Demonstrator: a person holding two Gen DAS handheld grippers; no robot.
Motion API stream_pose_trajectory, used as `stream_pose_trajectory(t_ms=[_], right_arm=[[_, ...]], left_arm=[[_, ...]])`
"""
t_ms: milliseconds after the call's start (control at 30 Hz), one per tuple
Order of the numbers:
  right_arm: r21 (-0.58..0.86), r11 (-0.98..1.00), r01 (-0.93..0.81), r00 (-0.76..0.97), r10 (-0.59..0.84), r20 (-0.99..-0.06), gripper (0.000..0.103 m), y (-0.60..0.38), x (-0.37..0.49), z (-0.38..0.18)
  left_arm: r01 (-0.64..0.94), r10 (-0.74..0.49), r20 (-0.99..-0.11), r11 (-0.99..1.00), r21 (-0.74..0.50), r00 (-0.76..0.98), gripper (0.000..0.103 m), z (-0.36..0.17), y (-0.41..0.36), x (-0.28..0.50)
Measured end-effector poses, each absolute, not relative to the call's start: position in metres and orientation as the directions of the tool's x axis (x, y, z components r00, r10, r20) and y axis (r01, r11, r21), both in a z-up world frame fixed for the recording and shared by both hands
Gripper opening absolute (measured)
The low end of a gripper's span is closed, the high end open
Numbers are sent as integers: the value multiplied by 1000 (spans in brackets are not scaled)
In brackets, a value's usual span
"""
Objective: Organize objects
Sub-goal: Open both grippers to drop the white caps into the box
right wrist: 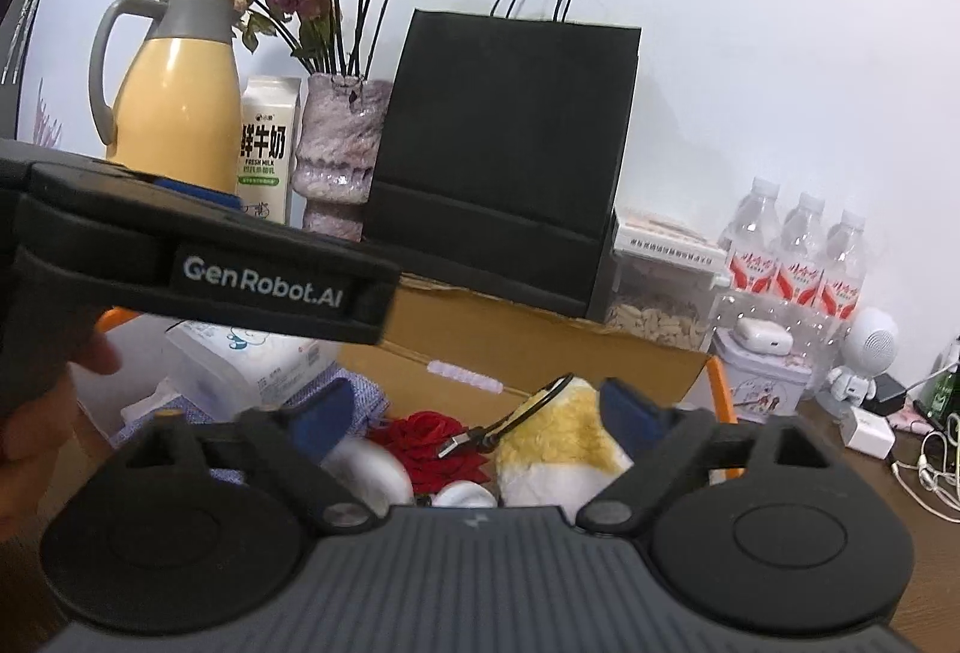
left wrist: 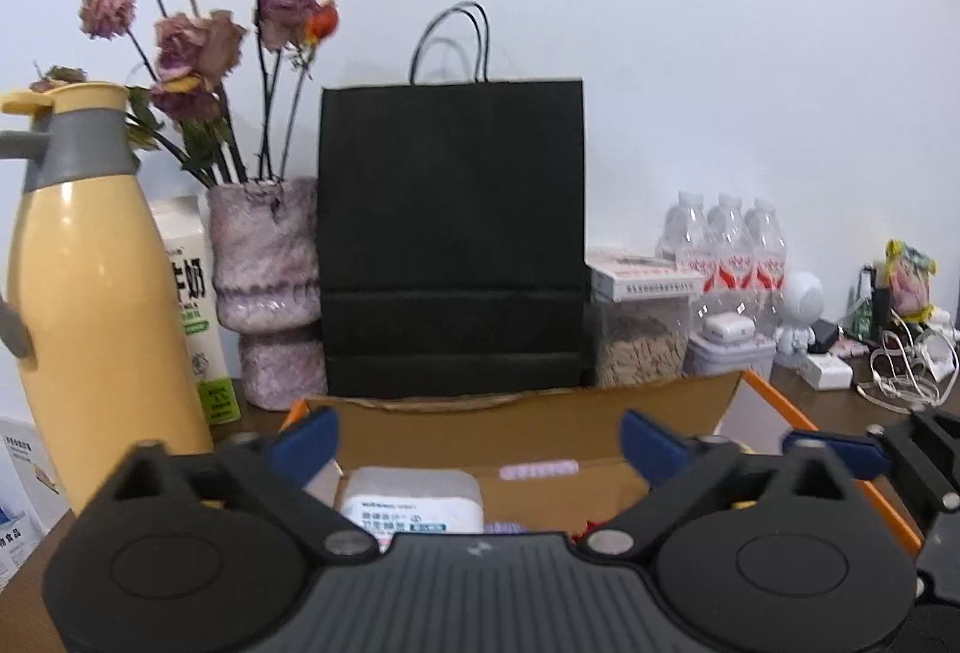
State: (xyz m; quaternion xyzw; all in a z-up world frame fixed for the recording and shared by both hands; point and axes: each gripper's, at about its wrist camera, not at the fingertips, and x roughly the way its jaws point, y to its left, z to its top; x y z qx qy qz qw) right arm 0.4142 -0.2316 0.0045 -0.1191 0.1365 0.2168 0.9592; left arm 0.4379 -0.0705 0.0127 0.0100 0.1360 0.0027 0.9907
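Both grippers hover over the open cardboard box on the bench — and both are empty. The left gripper has its blue-tipped fingers spread wide, nothing between them, with a white packet lying in the box just below. The right gripper matches it, fingers splayed wide apart above the box's contents: a red fabric rose, a yellow-and-white plush toy with a black USB cable draped over it, and a pack of tissues over on the left of the box. In the right wrist view the body of the left gripper crosses the frame at left, a hand wrapped around it. Behind the box stands a black paper bag, upright against the wall, handles up. To its left — a mottled pink vase of dried roses, a milk carton and a yellow thermos jug. To the bag's right, a clear container of snacks, water bottles, a small white robot figure and a tangle of white chargers and cables on the brown bench top.
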Motion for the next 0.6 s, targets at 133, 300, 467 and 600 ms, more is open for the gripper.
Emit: stream_pose_trajectory(t_ms=[133, 300, 467, 600], right_arm=[[-152, 877, -456, 862, 394, -319, 103, -232, 413, 4], [-151, 876, -457, 863, 396, -315, 103, -233, 411, 5], [-158, 877, -454, 866, 392, -311, 103, -237, 404, 5], [-159, 878, -451, 866, 387, -318, 103, -240, 398, 5]], left_arm=[[-10, 11, -271, 1000, 4, 963, 103, 13, -68, 438], [-16, 14, -278, 1000, -2, 960, 103, 12, -67, 437], [-18, 16, -288, 1000, -4, 958, 103, 11, -68, 434], [-20, 16, -304, 1000, -8, 953, 103, 8, -69, 427]])
